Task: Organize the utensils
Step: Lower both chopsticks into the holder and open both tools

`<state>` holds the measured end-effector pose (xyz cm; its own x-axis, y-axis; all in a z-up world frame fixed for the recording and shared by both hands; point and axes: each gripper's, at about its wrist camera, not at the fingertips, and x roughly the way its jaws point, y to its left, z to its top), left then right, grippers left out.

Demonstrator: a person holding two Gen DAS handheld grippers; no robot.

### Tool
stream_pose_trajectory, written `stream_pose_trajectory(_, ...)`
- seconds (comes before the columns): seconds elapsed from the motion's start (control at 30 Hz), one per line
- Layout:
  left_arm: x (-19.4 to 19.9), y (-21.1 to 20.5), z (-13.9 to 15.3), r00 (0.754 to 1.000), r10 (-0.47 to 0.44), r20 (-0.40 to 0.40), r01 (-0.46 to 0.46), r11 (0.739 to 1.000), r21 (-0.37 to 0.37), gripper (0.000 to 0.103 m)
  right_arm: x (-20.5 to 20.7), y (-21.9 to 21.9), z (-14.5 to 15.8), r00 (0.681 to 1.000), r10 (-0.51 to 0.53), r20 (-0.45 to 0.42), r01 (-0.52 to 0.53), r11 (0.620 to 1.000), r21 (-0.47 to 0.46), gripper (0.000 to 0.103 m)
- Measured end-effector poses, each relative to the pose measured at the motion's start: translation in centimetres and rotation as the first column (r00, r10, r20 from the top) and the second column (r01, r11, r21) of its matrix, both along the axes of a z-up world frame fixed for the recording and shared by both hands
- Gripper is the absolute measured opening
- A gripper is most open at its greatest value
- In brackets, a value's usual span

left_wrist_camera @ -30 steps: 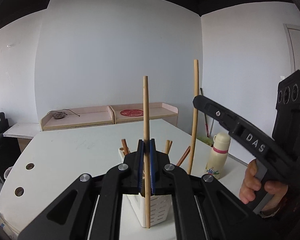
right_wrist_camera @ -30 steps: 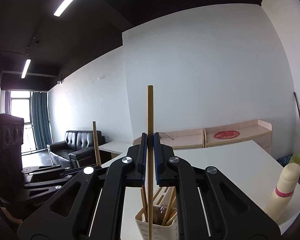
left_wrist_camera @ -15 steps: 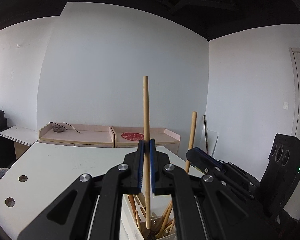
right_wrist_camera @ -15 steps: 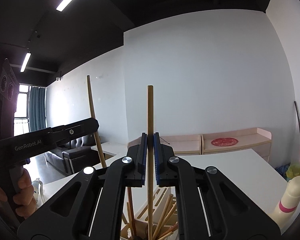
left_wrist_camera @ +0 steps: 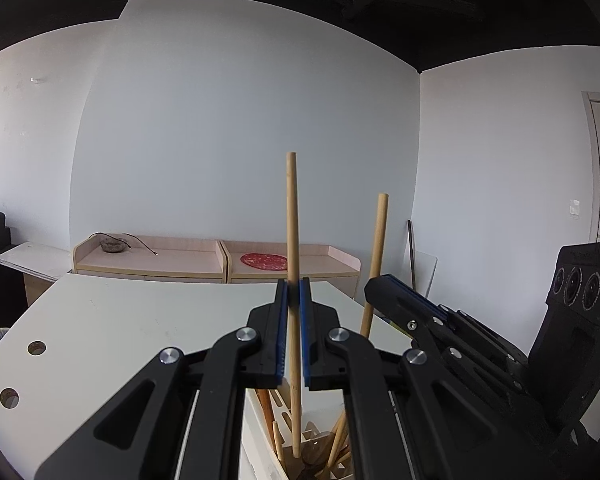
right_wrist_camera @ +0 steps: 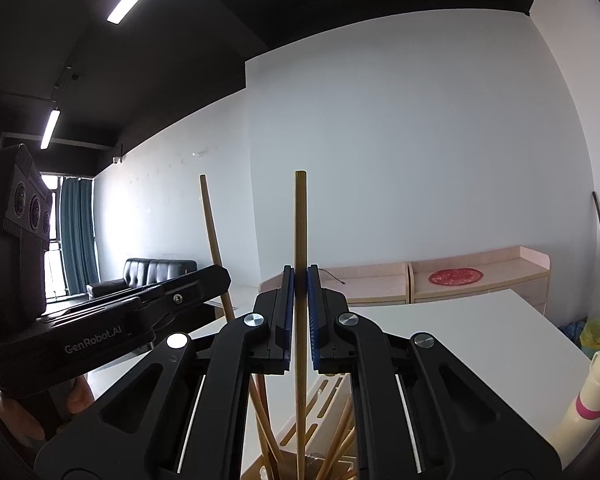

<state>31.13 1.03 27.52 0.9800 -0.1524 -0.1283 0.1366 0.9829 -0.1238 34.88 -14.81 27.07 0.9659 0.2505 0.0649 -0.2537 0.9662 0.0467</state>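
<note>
The left gripper [left_wrist_camera: 293, 332] was clenched on a wooden chopstick [left_wrist_camera: 292, 264], held upright between its blue pads, the lower tip hanging inside the white utensil holder [left_wrist_camera: 260, 432] just below the jaws. The right gripper [right_wrist_camera: 299, 320] was likewise clamped on a second chopstick [right_wrist_camera: 300, 248] — also upright, its lower end reaching down into the same holder [right_wrist_camera: 324, 396], among several other wooden sticks [right_wrist_camera: 342, 436] leaning at angles inside it. The holder stood on a white table [left_wrist_camera: 132, 332], toward its near right corner as the left wrist view showed it. In that view the right gripper [left_wrist_camera: 384, 286] sat just to the right with its stick [left_wrist_camera: 376, 264] slightly tilted; in the right wrist view the left gripper [right_wrist_camera: 216, 280] sat to the left with its stick [right_wrist_camera: 214, 244] leaning, and a hand [right_wrist_camera: 24, 412] wrapped its handle. A cream bottle with a pink band [right_wrist_camera: 584, 404] stood near the table's right edge — well apart from the holder. Low pale cabinets [left_wrist_camera: 220, 258] lined the far wall beyond the table.
</note>
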Motion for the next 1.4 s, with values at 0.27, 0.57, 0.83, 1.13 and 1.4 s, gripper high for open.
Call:
stream_pose_trajectory(0.27,1.2,0.4,-1.0,0.999,-0.027,-0.025,0.027,1.000,-0.005,0.006,0.4,0.0,-1.2,1.000,0.001,-0.024,-0.002,1.000,-0.026,0.006)
stream_pose_trajectory(0.57,1.0,-0.6,-2.9,0.998,-0.032,-0.061,0.035,0.998,0.051,0.006,0.3,-0.6,-2.7,0.997,0.021,-0.072,-0.022,1.000,-0.018,0.006)
stream_pose_trajectory(0.83,0.7,-1.4,-4.4,0.994,-0.021,-0.106,0.033,0.993,0.114,0.013,-0.5,-1.0,-3.2,0.995,0.031,-0.098,-0.033,0.999,-0.016,0.012)
stream_pose_trajectory(1.13,-2.2,-0.1,-3.5,0.999,0.002,-0.052,0.001,0.998,0.064,0.039,-4.3,-2.0,-2.2,0.997,0.060,-0.056,-0.059,0.998,0.011,0.028)
stream_pose_trajectory(1.4,-7.3,0.4,-5.5,0.999,0.031,-0.025,-0.029,0.998,0.057,0.074,-9.0,-3.6,-4.0,0.995,0.067,-0.075,-0.064,0.997,0.029,0.054)
